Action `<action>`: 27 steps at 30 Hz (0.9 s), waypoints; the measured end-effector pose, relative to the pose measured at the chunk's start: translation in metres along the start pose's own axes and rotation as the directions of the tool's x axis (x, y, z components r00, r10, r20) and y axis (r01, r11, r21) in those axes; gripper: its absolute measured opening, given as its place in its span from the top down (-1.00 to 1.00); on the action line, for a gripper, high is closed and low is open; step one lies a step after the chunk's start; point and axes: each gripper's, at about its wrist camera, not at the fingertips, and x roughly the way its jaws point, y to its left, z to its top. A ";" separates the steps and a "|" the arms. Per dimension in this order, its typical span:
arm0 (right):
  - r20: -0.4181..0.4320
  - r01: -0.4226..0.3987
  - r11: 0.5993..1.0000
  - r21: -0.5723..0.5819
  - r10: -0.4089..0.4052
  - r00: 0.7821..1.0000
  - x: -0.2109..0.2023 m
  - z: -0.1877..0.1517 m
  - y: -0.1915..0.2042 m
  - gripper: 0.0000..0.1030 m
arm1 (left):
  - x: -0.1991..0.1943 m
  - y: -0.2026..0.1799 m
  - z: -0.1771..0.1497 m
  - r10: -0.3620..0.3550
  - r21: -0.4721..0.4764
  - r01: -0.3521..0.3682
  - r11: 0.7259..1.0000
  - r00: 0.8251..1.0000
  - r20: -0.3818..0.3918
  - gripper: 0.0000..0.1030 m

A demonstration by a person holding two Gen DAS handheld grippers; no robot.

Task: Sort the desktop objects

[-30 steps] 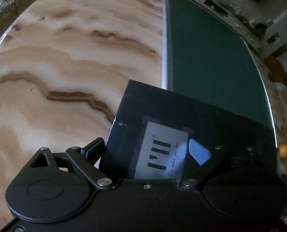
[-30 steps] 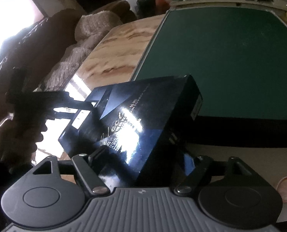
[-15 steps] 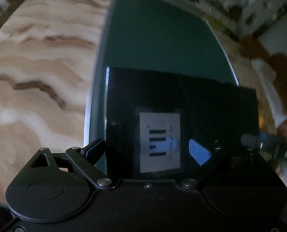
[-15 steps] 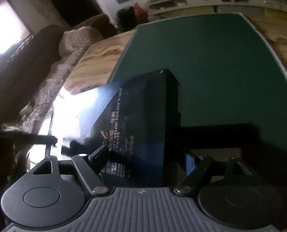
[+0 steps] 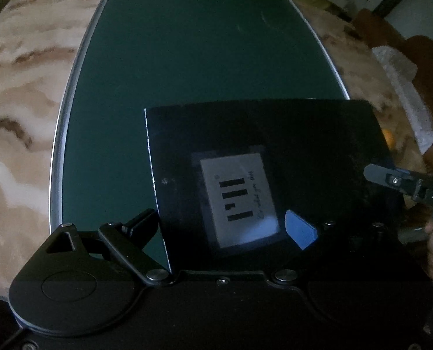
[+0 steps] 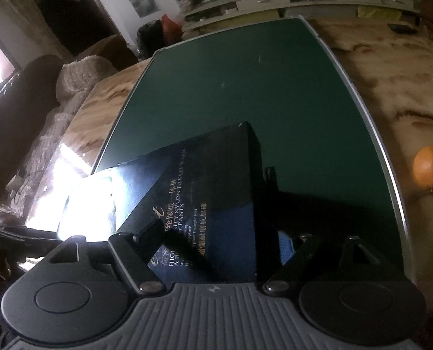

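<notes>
Two grippers on one glossy black rectangular cardboard box [image 5: 274, 145]: left gripper [image 5: 231, 227] clamps one end, fingers spread wide across it, white barcode label [image 5: 239, 198] facing its camera. Right gripper [image 6: 213, 239] pinches the opposite end, gold print visible on the box's top face in the right wrist view. Box is held off the surface, over the near edge of the dark green metal-framed board [image 6: 260, 87] lying on the beige marble-pattern counter [image 5: 21, 73]. Round orange fruit [image 6: 430, 167] sits on the counter just beside the board's right edge.
</notes>
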 end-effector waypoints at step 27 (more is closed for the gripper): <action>0.004 0.018 0.996 0.090 -0.018 1.000 0.030 -0.021 -0.041 -0.58 | 0.033 -0.020 0.008 0.042 0.024 -0.043 0.999 0.999 0.030 -0.88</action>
